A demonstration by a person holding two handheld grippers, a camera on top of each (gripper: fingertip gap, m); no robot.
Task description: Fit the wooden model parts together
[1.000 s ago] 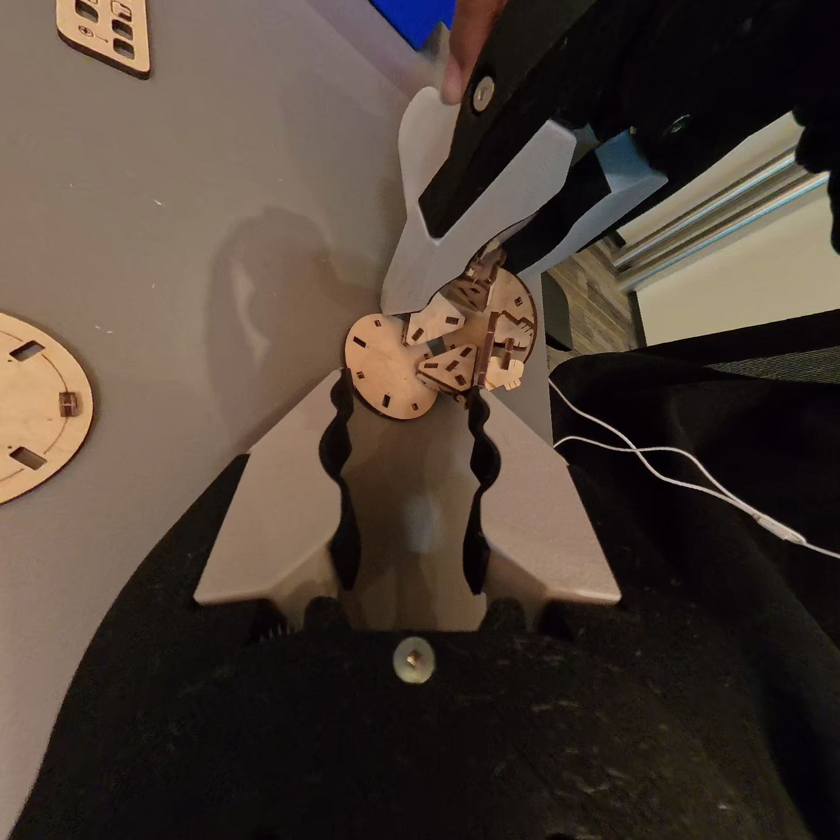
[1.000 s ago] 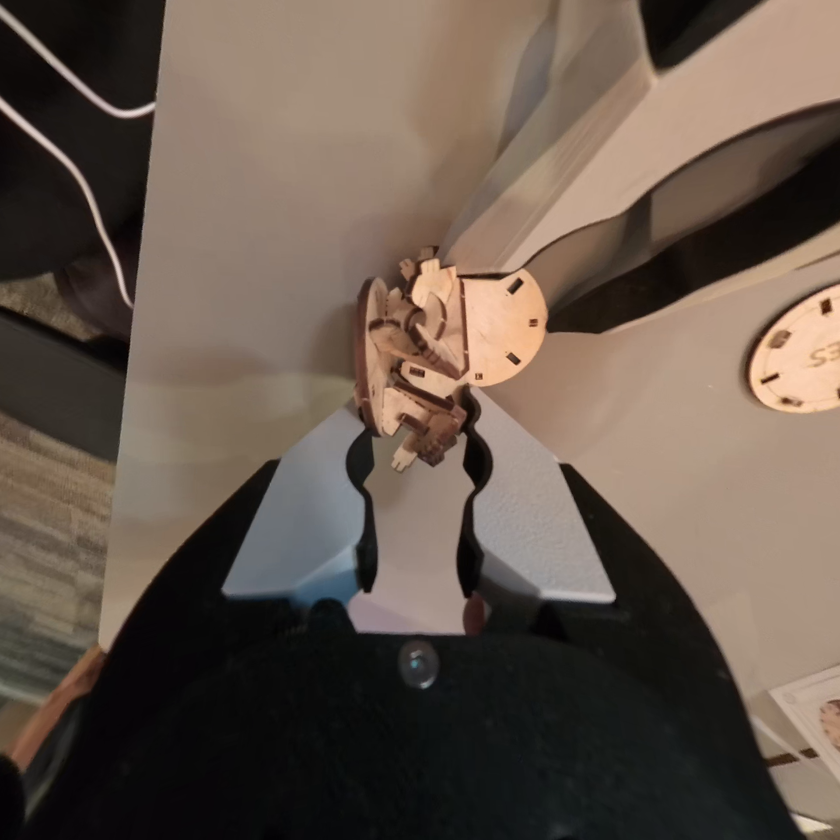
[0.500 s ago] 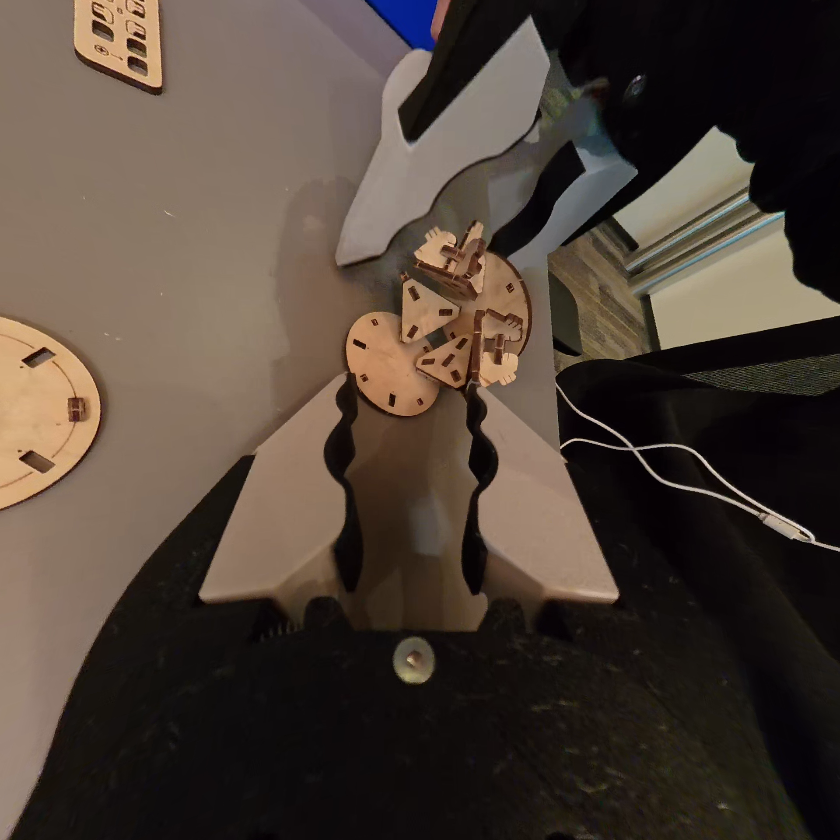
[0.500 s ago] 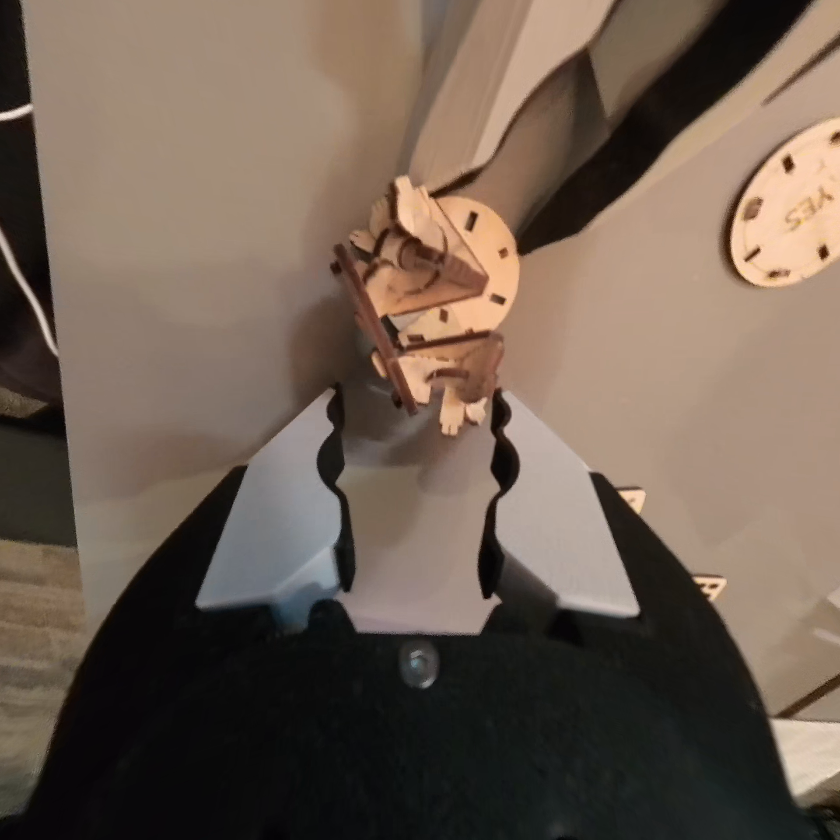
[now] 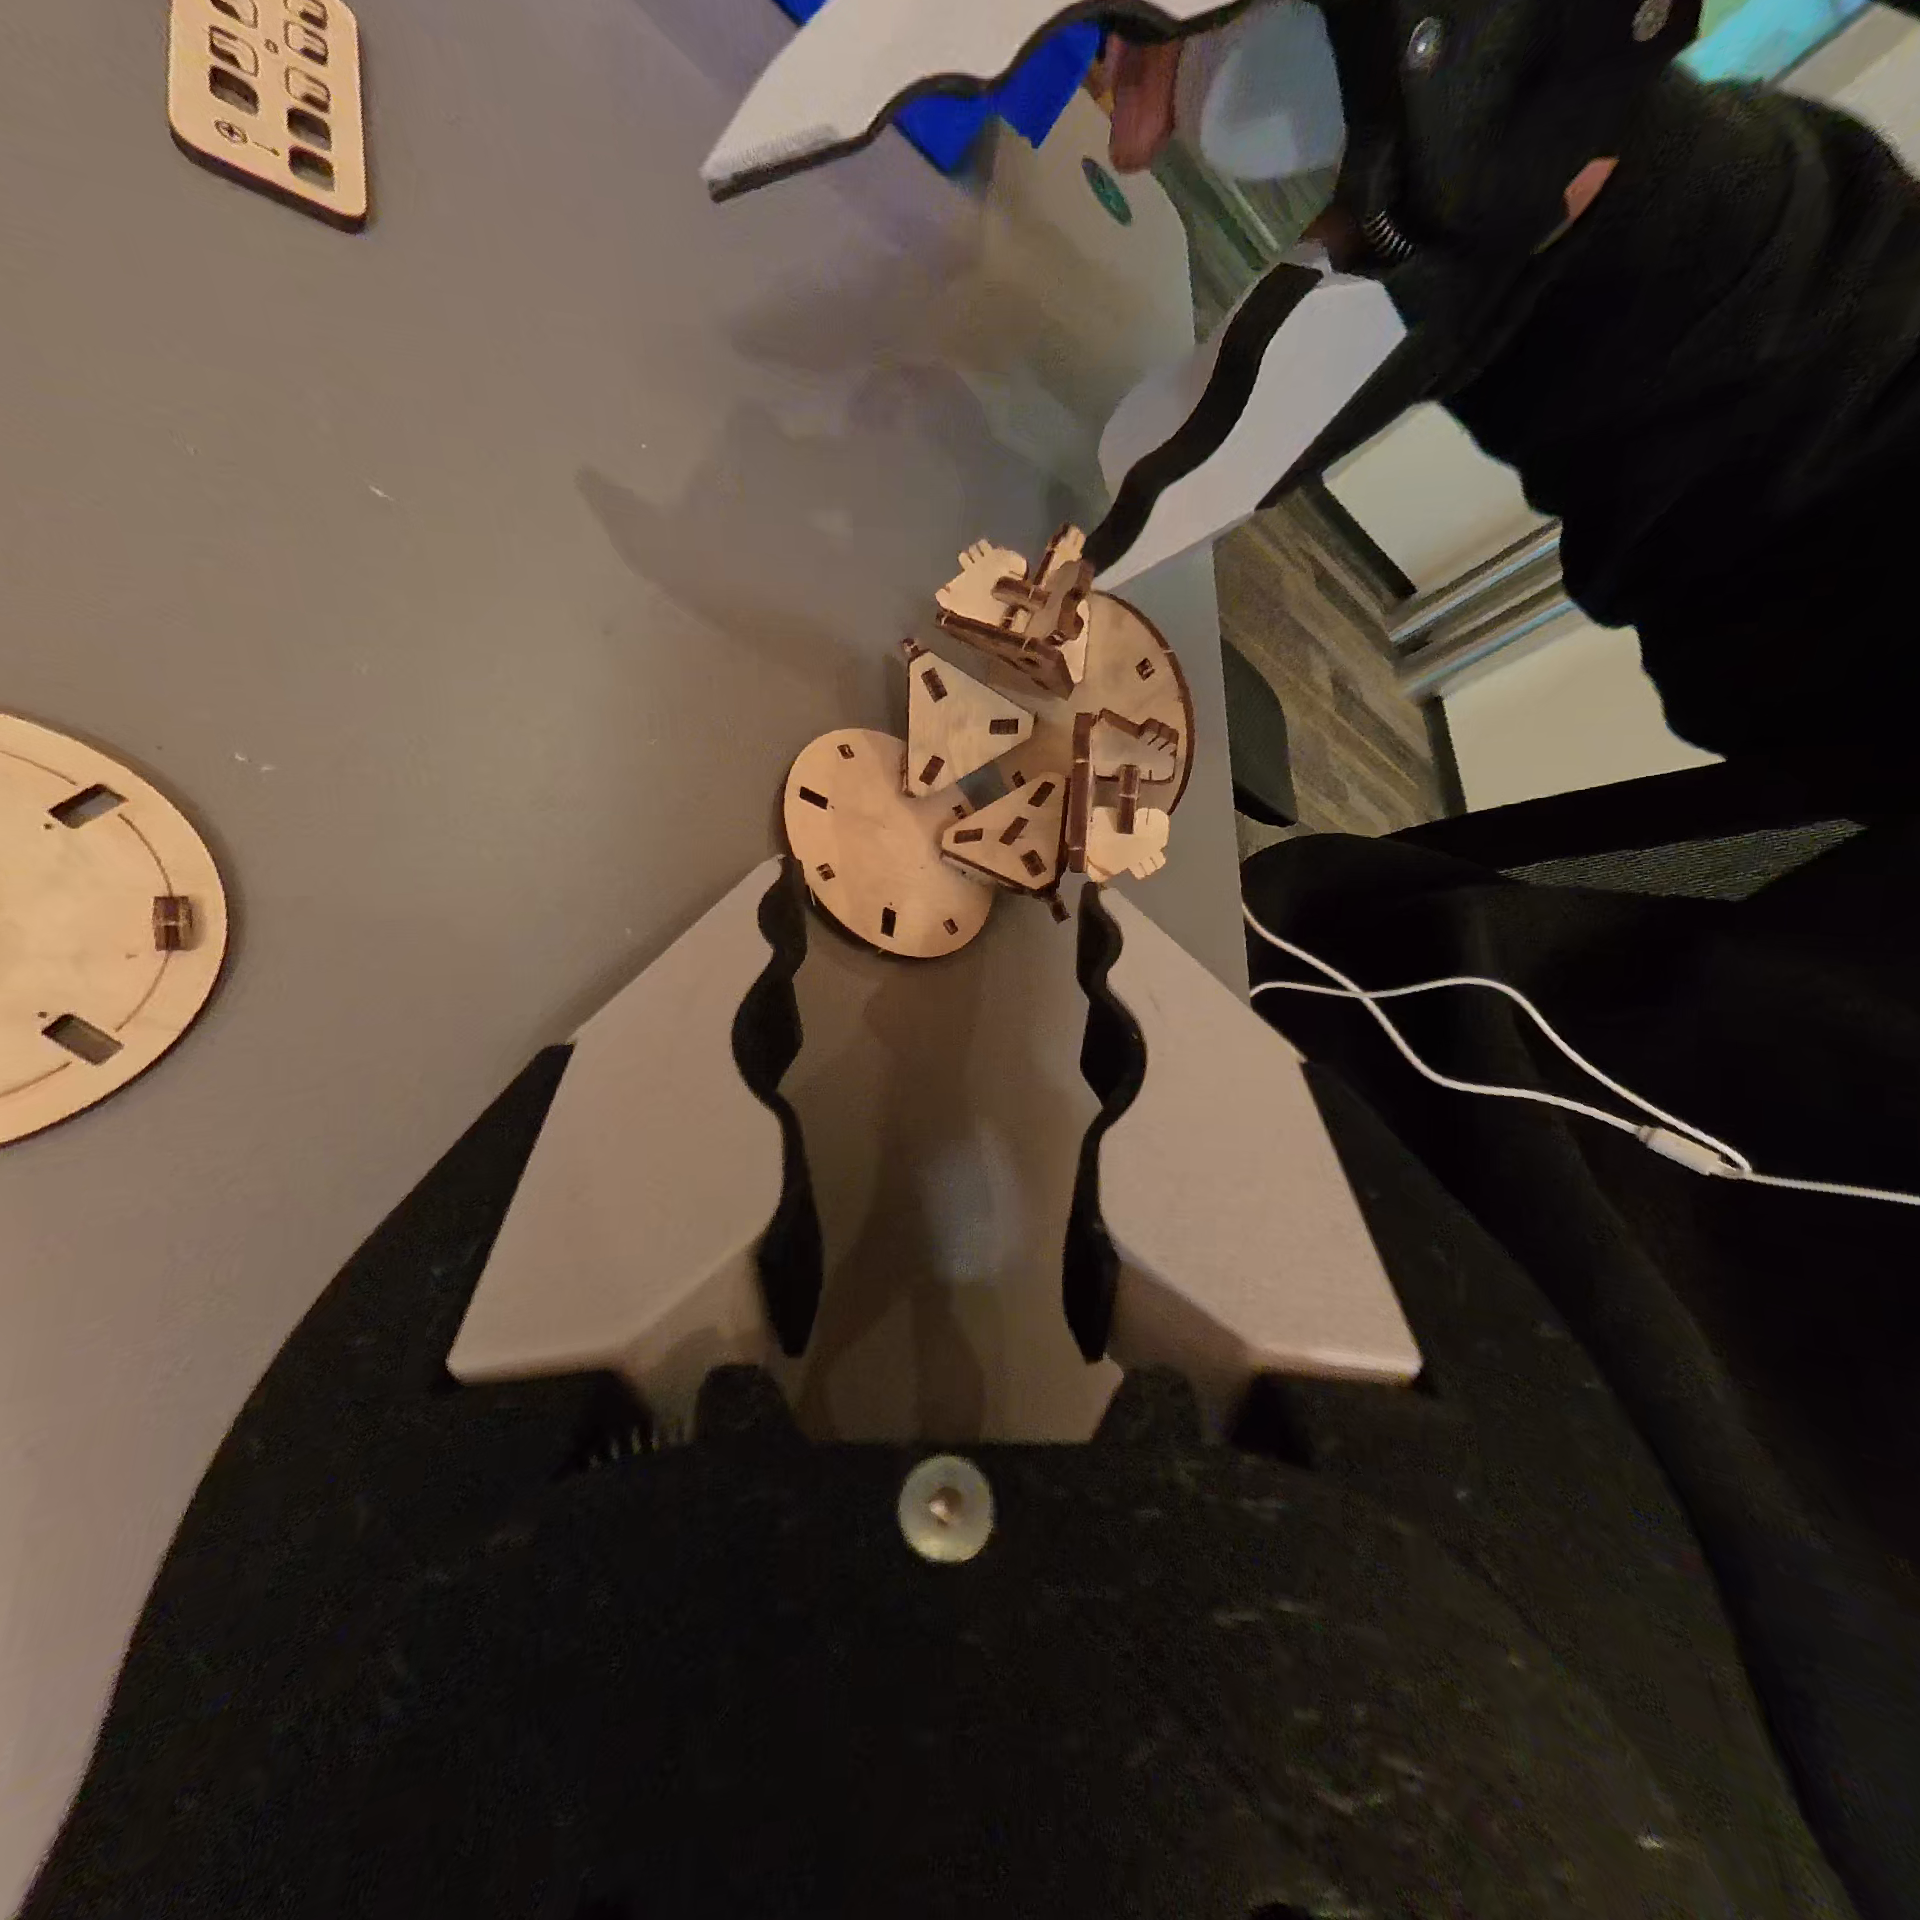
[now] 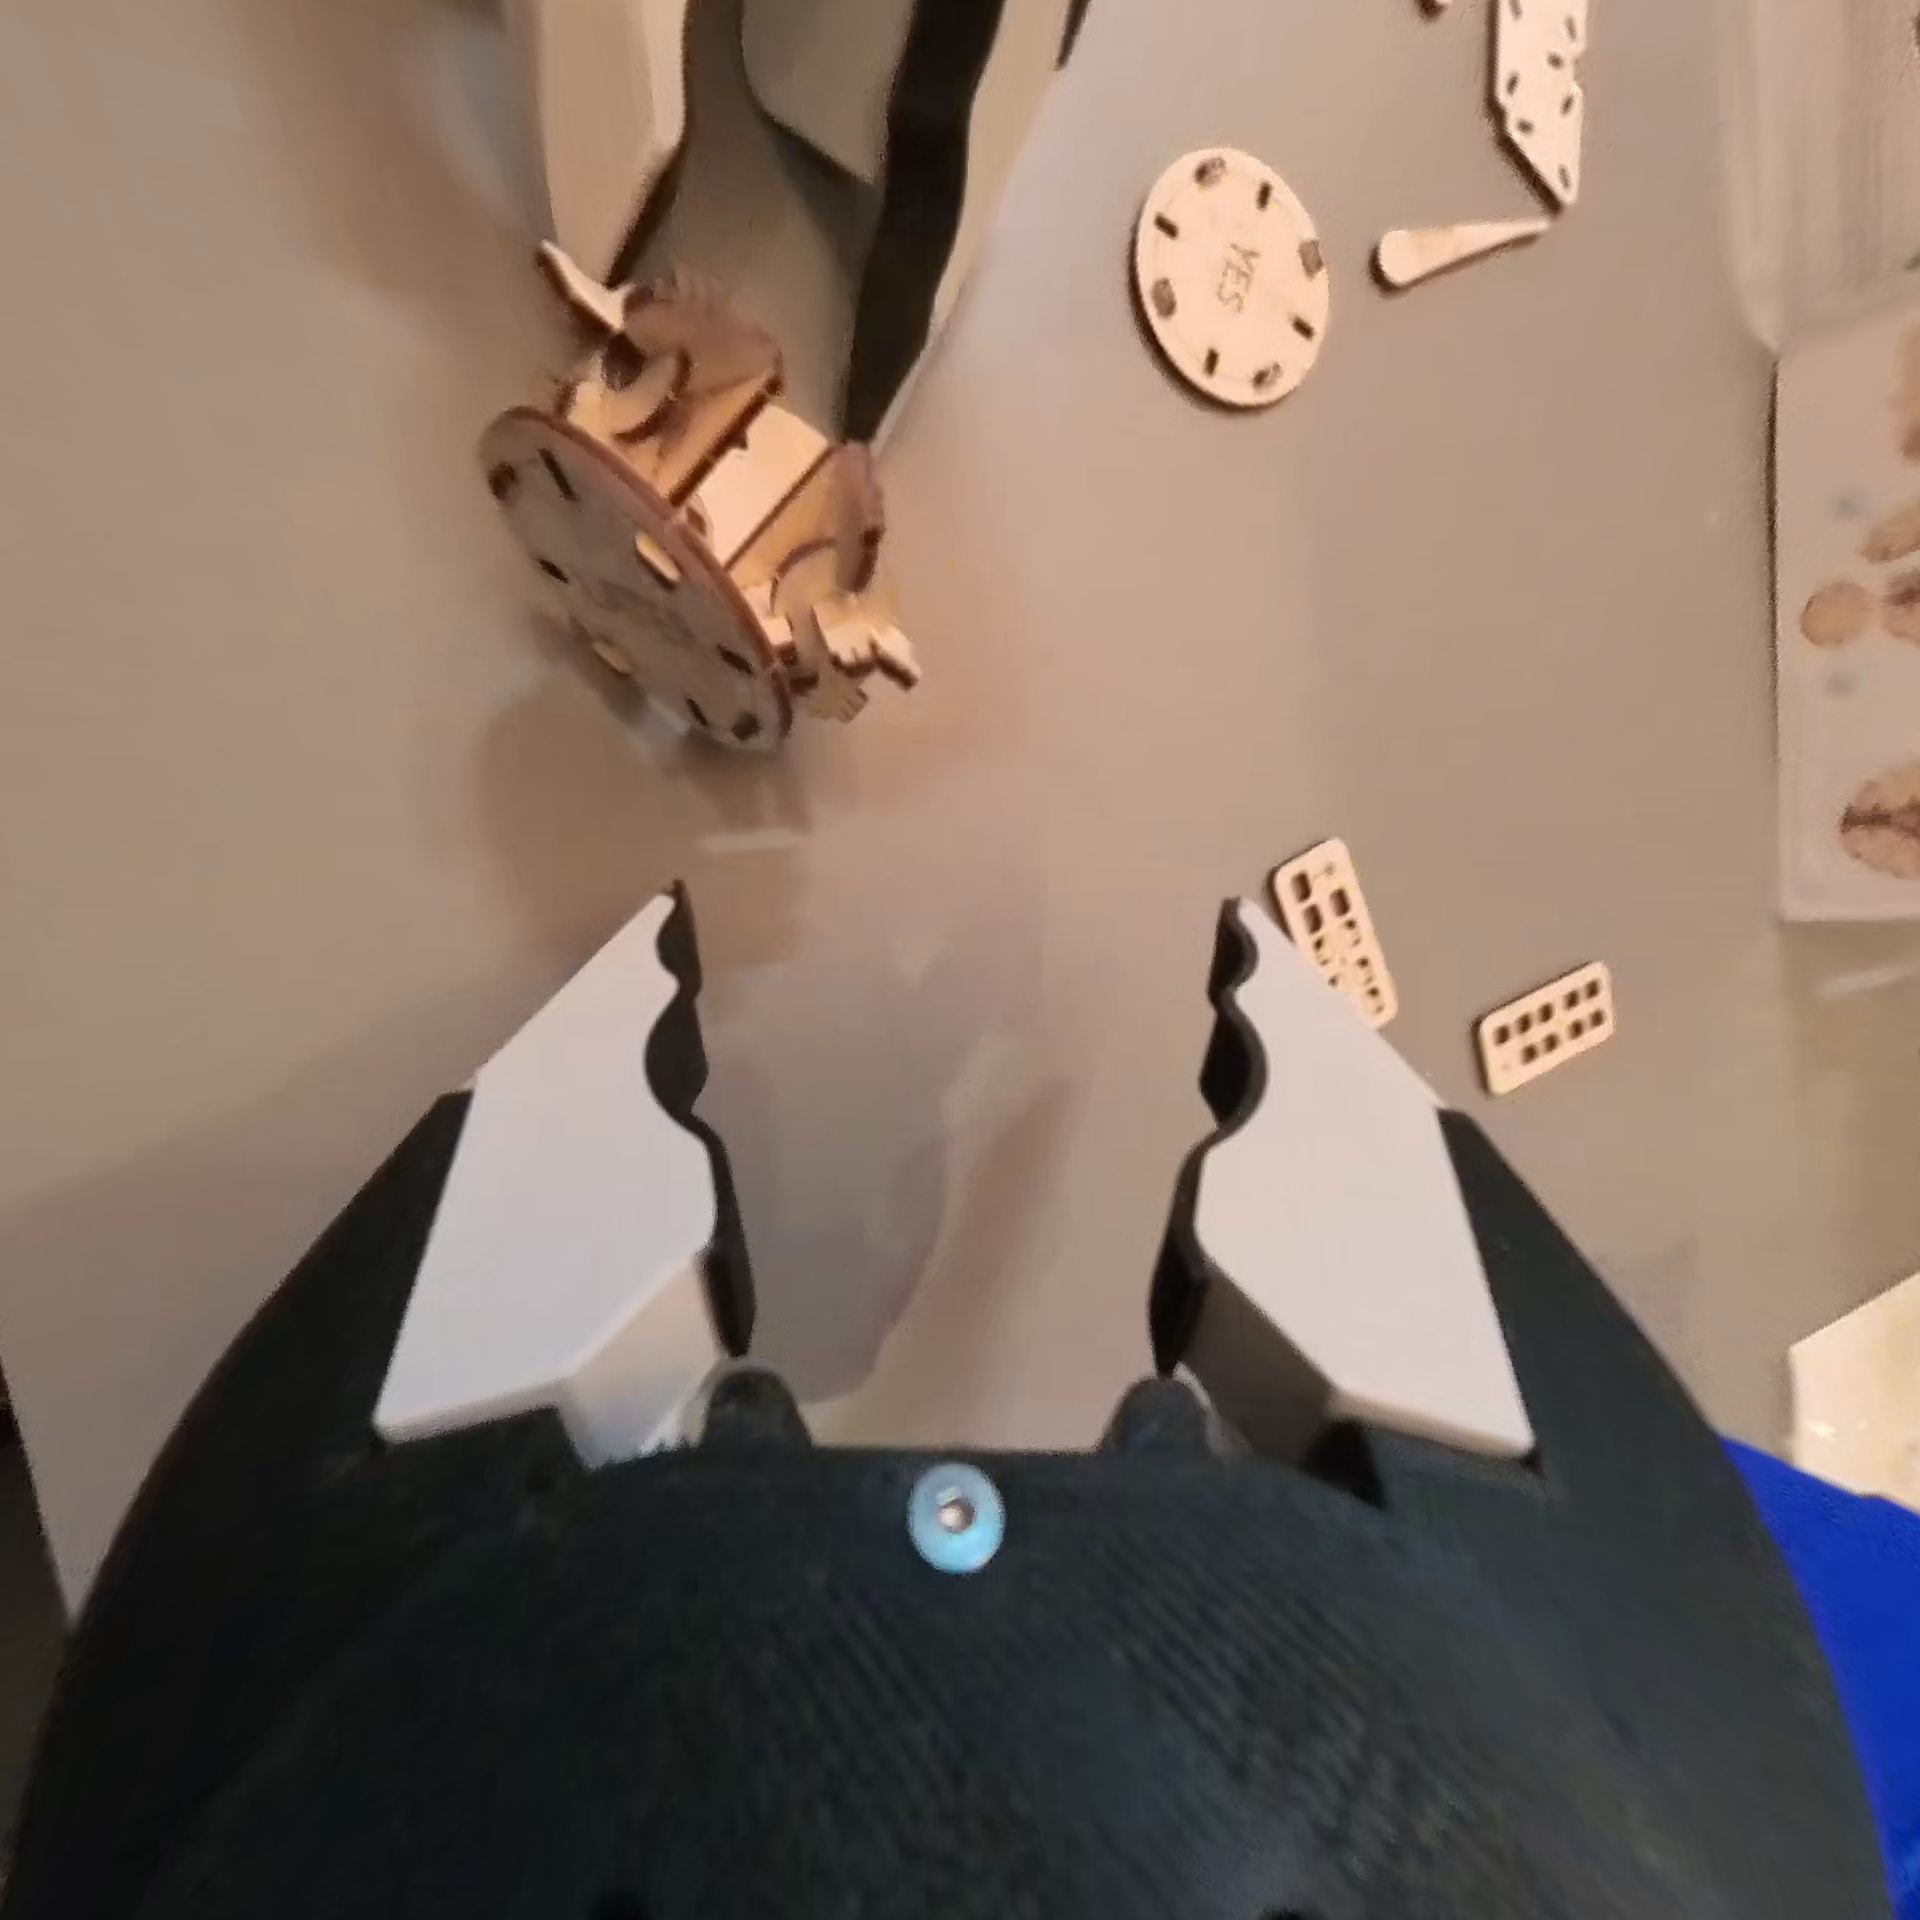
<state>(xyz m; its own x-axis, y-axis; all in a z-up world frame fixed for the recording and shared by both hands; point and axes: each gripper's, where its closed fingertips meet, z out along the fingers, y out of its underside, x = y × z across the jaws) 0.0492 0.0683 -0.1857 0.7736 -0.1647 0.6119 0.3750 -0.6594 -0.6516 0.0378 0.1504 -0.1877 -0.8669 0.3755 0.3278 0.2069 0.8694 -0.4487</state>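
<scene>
My right tool (image 6: 951,914) has let go and backed off. A second ago its tips were closed in on the wooden model (image 5: 997,769); now its jaws stand wide with only bare tabletop (image 6: 312,312) between them and the model well ahead to the left. The model is left to my left tool (image 5: 935,894), whose jaws are set narrow on its two round end plates, one fingertip (image 5: 781,904) against the nearer plate's edge. It sits by the tabletop's edge, apparently clear of the surface.

In the left wrist view one spread finger of the right tool reaches close to the model's top; I cannot tell whether they touch.

Loose wooden parts lie apart on the tabletop: a small slotted disc (image 6: 1231,281), a larger disc (image 5: 83,925), two slotted strips (image 6: 1335,945) beside the right tool, and a pointed stick (image 6: 1455,249). A white cable (image 5: 1455,1070) trails over dark fabric off the edge. Nothing lies between the open tool and the model.
</scene>
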